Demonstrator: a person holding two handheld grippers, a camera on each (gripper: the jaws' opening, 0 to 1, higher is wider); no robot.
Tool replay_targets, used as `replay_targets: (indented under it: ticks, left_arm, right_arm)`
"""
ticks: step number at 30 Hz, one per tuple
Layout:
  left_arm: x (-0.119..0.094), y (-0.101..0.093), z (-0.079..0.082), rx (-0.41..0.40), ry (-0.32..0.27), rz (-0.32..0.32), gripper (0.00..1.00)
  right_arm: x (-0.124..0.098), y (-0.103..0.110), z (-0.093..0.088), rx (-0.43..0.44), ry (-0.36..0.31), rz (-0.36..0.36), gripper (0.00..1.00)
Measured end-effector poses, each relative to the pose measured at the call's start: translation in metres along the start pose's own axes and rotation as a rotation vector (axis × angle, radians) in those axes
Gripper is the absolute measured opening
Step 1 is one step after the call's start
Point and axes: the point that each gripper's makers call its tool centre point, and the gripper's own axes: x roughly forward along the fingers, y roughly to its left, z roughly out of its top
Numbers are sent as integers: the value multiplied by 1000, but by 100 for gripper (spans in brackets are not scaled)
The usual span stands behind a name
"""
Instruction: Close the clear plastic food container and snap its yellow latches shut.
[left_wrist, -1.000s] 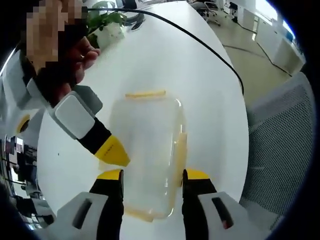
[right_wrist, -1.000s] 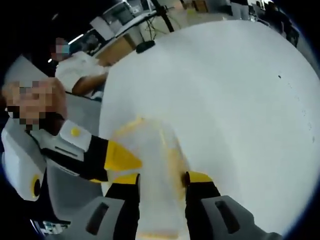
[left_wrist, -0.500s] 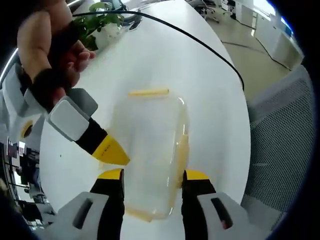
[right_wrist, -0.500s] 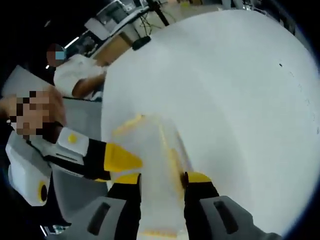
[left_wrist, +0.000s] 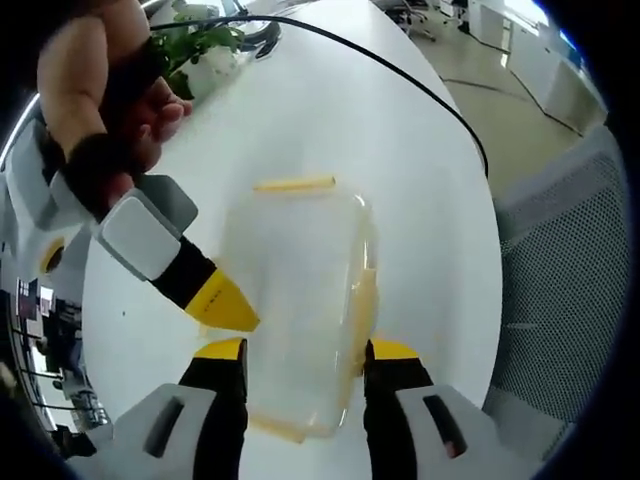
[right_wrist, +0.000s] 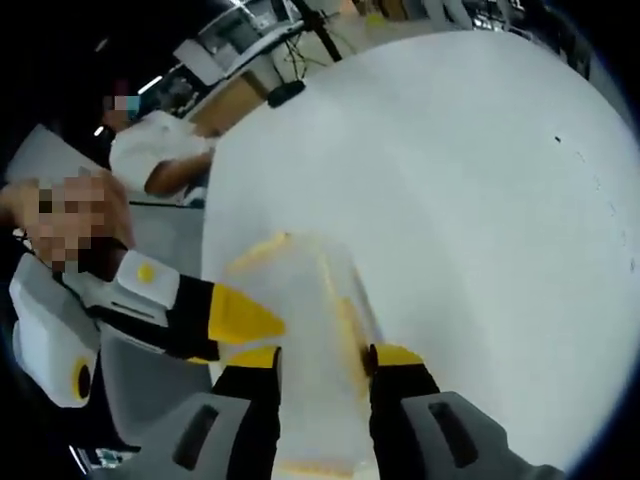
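The clear plastic container (left_wrist: 300, 290) lies on the white table (left_wrist: 330, 120) with its lid on. One yellow latch (left_wrist: 293, 185) sits at its far end and another (left_wrist: 362, 300) along its right side. My left gripper (left_wrist: 307, 350) is open, its yellow-tipped jaws standing over the container's near end. The right gripper (left_wrist: 225, 303), held by a hand (left_wrist: 110, 100), comes in from the left and its yellow tip touches the container's left edge. In the right gripper view the container (right_wrist: 310, 300) runs between the open jaws of my right gripper (right_wrist: 324, 357), and the left gripper (right_wrist: 240, 315) rests at the container's left side.
A black cable (left_wrist: 400, 80) curves across the far table, and a potted plant (left_wrist: 205, 45) stands at the far left. A mesh chair (left_wrist: 560, 280) sits off the table's right edge. A person in white (right_wrist: 160, 150) sits beyond the table (right_wrist: 480, 200).
Both views have shifted slightly with the hands. The container and both grippers keep their places on it.
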Motion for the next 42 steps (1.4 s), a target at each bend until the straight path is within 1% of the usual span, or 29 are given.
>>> replay_targets:
  ticks: [7,12,15,16,17,18,19,20,21,22,24,25,26,27,28,30,32,34,36,37,39,42]
  left_arm:
    - [0,1,-1,3,-10,-5,46]
    - [-1,1,0,-4,-8,-18,47]
    - [-2,1,0,-5,-9,-27,47]
    - [-3,1,1,-18,-16,-38,49]
    - [-4,-2,3,-56,-33,-62,52]
    - [-4,2,1,-80,-28,-42,59]
    - [-5,4,0,-81,-28,-33,69]
    - [-7,5,2,-80,-42,-33,74]
    - [-9,5,4,-81,-57,-34,74]
    - [-13,4,5,-85,-65,-47,71]
    - [-16,2,7,-91,-85,-67,71]
    - [-18,3,5,-94,-81,-65,71]
    - [-18,2,5,-98,-86,-75,72]
    - [-18,1,4,-120,-94,-94,74]
    - [-18,1,3,-126,-89,-99,76]
    - [-21,-4,7,-129,-125,-145,77]
    - [-22,-1,4,-153,-113,-152,80]
    - [-23,-1,6,-163,-135,-163,88]
    - [-25,1,5,-163,-136,-173,88]
    - [-25,0,5,-169,-143,-192,89]
    - [-24,-1,3,-184,-137,-214,91]
    - [-24,0,0,-160,-132,-230,91]
  right_arm:
    - [-1,1,1,-1,-50,-1,33]
    - [-1,2,3,-7,-55,-1,33]
    - [-2,2,3,13,-54,-8,33]
    - [-3,2,3,14,-55,-11,33]
    - [-4,2,3,9,-55,-18,33]
    - [-5,3,2,-2,-51,-21,33]
    - [-7,4,2,-9,-53,-21,34]
    - [-9,5,3,-13,-62,-20,38]
    - [-12,5,7,-22,-84,-26,42]
    - [-14,5,9,-29,-100,-28,45]
    - [-20,9,12,-41,-124,-28,50]
    - [-22,10,12,-53,-125,-32,51]
    - [-24,11,10,-76,-121,-39,55]
    - [-25,13,9,-86,-120,-43,58]
    - [-26,15,7,-96,-118,-43,61]
    - [-26,20,-1,-120,-104,-35,65]
    - [-26,21,-6,-144,-96,-44,70]
    - [-27,21,-10,-156,-94,-57,71]
    - [-28,21,-12,-158,-99,-63,72]
    - [-29,22,-14,-165,-99,-71,72]
    - [-29,23,-16,-185,-97,-80,72]
    - [-28,25,-22,-226,-72,-96,72]
